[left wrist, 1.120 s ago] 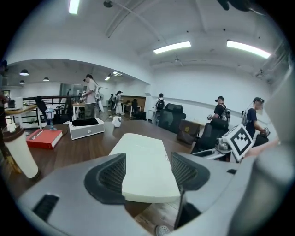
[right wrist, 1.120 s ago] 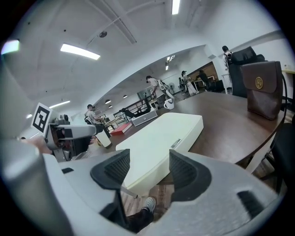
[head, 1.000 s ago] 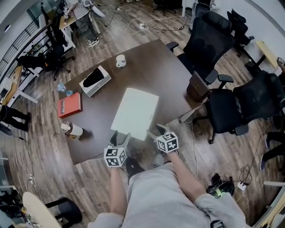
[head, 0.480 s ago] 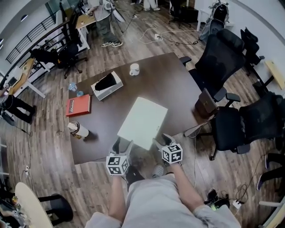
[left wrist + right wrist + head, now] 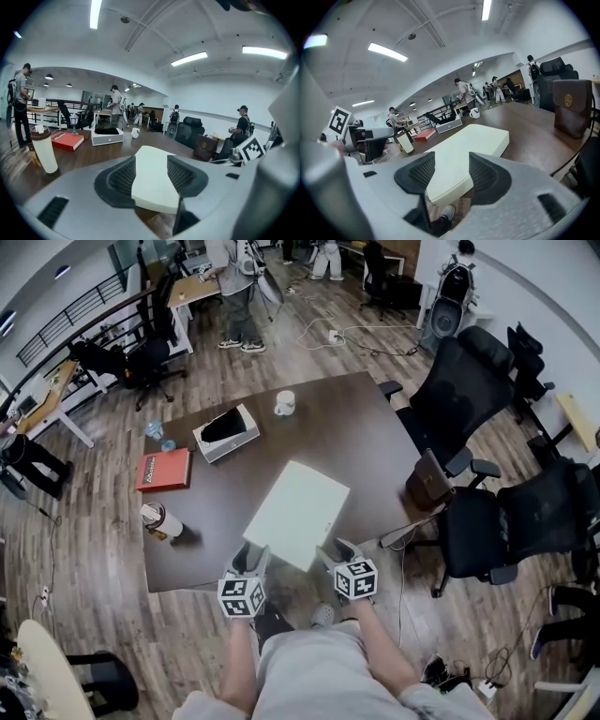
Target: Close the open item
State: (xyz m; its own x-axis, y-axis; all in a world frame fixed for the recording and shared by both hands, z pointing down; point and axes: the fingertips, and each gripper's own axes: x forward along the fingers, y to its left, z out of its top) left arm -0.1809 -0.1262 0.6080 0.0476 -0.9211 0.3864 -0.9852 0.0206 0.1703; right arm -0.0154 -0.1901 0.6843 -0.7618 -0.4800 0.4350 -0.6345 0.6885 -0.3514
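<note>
Left gripper (image 5: 250,559): jaws stand wide apart and grip nothing. In the left gripper view (image 5: 151,176) the near end of the white flat case (image 5: 151,157) shows in the gap between them. Whether either jaw touches it cannot be told.

Right gripper (image 5: 333,553): jaws likewise wide apart and holding nothing. In the right gripper view (image 5: 451,176) the near corner of the case (image 5: 473,140) lies in the gap, with floor showing below it. Contact cannot be confirmed.

White flat case (image 5: 298,512): lies flat on the dark table (image 5: 361,442), lid down and no gap visible along its edges. It sits toward the near edge and is turned at an angle to it. One gripper is at each end of its near side.

Other items on the table:
- Open-topped white box (image 5: 226,432) with a dark interior, at the far left, well apart from the case.
- Red book (image 5: 163,470), lying flat near the left edge, just beside that box.
- Lidded cup (image 5: 159,519), at the near left corner.
- White mug (image 5: 284,404), at the far edge.

A brown bag (image 5: 429,482) rests on a chair beside the table's right side.
</note>
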